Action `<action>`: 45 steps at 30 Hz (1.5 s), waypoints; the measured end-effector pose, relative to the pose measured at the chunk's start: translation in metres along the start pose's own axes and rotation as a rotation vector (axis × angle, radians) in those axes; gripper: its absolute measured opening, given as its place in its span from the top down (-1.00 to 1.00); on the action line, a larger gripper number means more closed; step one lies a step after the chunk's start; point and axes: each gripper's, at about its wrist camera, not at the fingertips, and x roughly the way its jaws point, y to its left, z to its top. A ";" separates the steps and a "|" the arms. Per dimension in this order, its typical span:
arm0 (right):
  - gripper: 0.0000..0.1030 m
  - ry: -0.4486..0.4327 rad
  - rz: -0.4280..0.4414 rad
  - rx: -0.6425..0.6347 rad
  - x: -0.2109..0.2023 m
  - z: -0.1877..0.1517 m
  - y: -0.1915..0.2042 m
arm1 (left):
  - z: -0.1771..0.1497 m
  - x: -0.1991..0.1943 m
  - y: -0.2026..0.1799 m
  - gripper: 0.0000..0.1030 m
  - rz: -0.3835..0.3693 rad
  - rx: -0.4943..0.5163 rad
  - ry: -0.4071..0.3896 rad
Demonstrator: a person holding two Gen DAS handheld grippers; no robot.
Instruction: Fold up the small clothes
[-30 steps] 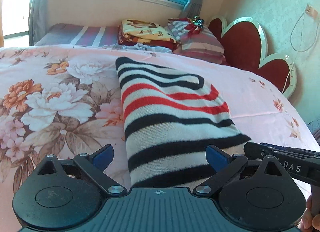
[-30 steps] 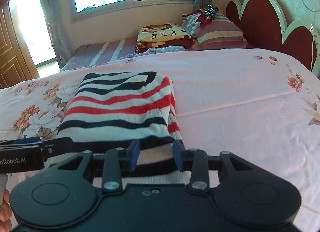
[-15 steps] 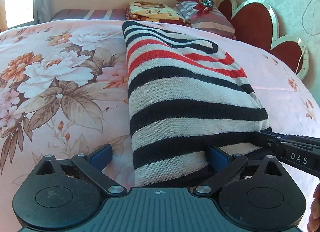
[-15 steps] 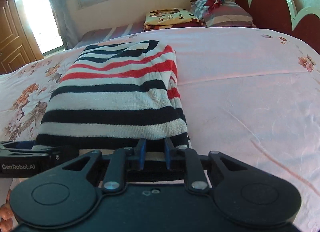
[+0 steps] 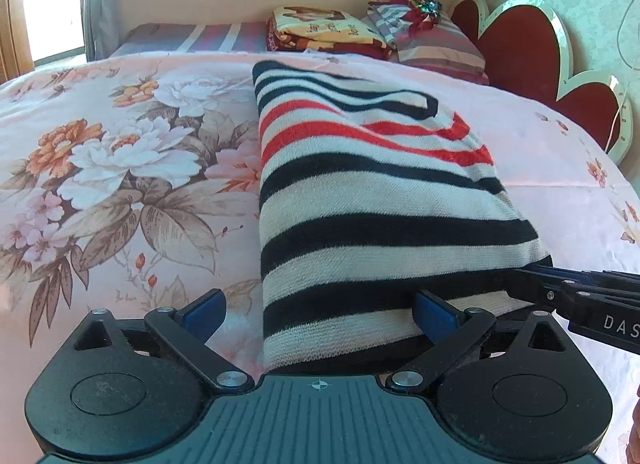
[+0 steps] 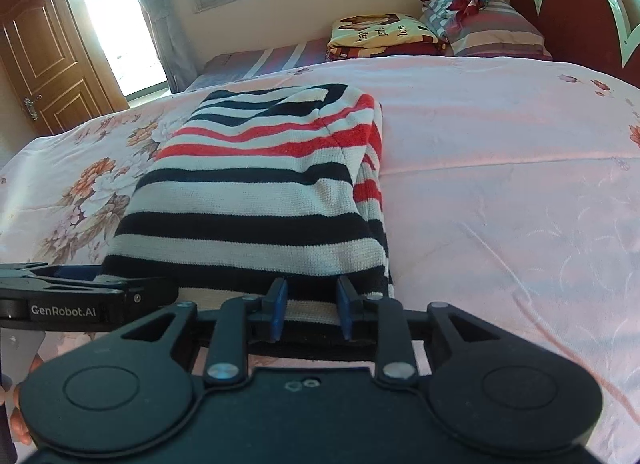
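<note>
A folded striped sweater (image 5: 360, 200) lies on the bed (image 5: 120, 168). The left gripper (image 5: 320, 310) has its jaws wide apart around the near hem. The right gripper (image 6: 311, 306), jaws partly apart, straddles the hem's right corner.

1. The pink floral bedspread (image 5: 120, 168) lies bare to the left of the striped sweater (image 5: 360, 192), giving a gripper room to pass.
2. To the sweater's right, the bedspread (image 6: 500, 184) is bare too.
3. Beyond the sweater, a folded blanket (image 6: 384, 34) and striped pillow (image 6: 492, 32) block the far edge.
4. The red headboard (image 5: 532, 64) walls off the right side.
5. The left gripper (image 5: 320, 314) and right gripper (image 6: 310, 306) crowd the sweater's near edge, side by side.
</note>
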 end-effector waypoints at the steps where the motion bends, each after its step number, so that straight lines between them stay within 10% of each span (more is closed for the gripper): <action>1: 0.41 -0.013 0.011 0.002 -0.005 0.003 0.000 | 0.003 -0.005 -0.002 -0.91 -0.003 0.007 -0.013; 9: 0.22 -0.148 -0.033 -0.040 -0.018 0.046 0.002 | 0.051 -0.001 -0.008 -0.92 -0.011 0.014 -0.078; 20: 0.28 -0.030 -0.122 -0.096 0.057 0.064 0.006 | 0.060 0.059 0.012 -0.93 -0.034 -0.088 -0.012; 45: -0.40 0.031 0.061 0.201 0.077 0.064 -0.052 | 0.070 0.086 0.008 -1.00 -0.124 -0.121 0.045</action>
